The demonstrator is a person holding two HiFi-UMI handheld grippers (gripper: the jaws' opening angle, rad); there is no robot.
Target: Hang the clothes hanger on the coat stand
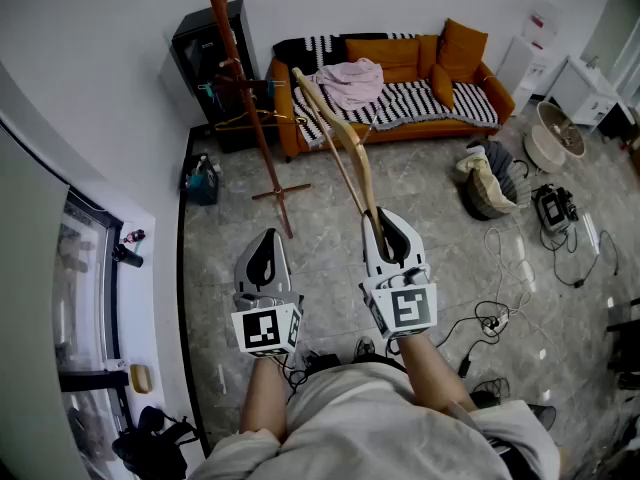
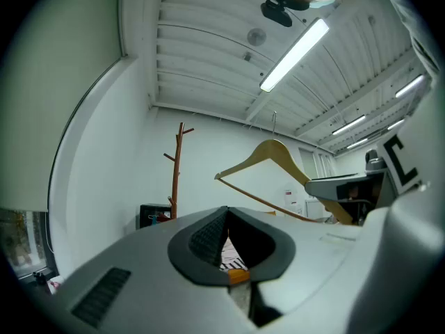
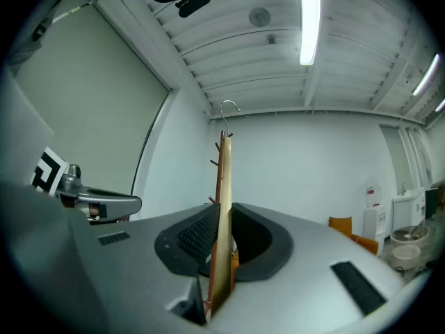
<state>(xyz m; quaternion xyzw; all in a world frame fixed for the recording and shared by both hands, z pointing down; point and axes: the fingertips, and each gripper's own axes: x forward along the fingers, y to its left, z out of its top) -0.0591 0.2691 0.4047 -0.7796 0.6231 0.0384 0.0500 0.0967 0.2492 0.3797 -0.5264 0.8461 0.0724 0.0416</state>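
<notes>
Right gripper [image 1: 385, 230]: jaws are clamping one end of the hanger [image 1: 342, 140], holding it out ahead.
Hanger: is rising from the jaws in the air, well apart from the stand [image 1: 243, 98].
Stand: is standing by the wall, beside the sofa [image 1: 400, 63].
Left gripper [image 1: 265, 253]: jaws are resting together, holding nothing.

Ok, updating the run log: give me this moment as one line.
stage: carrying | right gripper: shut on wooden hanger | left gripper: shut, empty | coat stand: ahead, hanger not yet hung
</notes>
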